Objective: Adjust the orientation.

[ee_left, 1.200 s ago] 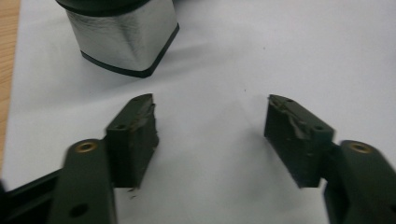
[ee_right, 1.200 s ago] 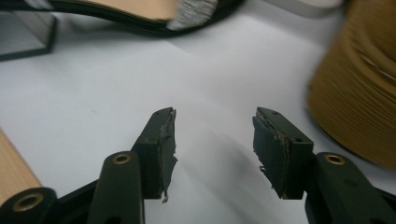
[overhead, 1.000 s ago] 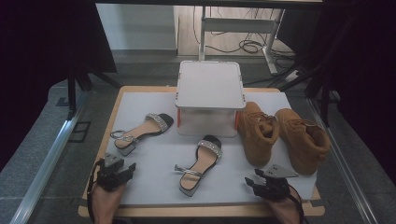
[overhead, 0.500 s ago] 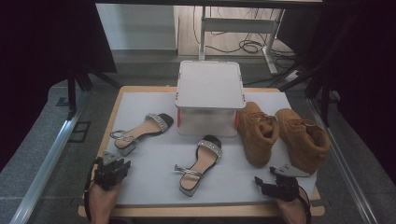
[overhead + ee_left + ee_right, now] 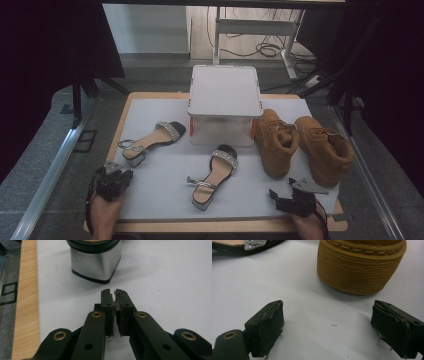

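On the desk we see a white box, then two tan boots and two sandals. Our right gripper, just before a boot heel, has just been spreading its fingers, nothing between. Our left gripper, near a sandal heel, has just clenched its fingers empty.

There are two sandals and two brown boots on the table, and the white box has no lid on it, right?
Not quite. The high view shows the white box shut with its lid on. The two sandals and two brown boots are right.
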Action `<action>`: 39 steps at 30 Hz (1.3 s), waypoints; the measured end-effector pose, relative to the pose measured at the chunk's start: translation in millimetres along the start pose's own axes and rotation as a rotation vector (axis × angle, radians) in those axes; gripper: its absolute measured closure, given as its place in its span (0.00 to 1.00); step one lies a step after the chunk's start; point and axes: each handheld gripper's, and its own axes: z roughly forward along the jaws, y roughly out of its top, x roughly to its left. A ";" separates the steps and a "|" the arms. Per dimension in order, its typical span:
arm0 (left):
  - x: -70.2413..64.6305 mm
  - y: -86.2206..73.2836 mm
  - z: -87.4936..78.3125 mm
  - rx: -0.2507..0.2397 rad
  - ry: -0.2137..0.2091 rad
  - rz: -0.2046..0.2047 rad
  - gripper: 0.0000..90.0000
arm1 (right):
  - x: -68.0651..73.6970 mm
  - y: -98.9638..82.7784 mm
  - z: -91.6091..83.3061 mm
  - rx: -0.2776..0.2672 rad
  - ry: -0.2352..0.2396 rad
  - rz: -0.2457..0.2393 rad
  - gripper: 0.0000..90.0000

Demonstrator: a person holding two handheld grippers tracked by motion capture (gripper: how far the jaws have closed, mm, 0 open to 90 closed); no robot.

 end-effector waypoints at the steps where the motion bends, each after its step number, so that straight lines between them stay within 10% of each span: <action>1: 1.8 0.2 -0.4 0.004 0.002 0.004 0.95 | 0.0 0.0 0.0 0.000 0.000 0.000 0.12; 39: 56.6 38.0 40.5 -0.025 0.008 -0.029 0.99 | 0.0 0.1 0.3 0.000 0.000 0.000 0.12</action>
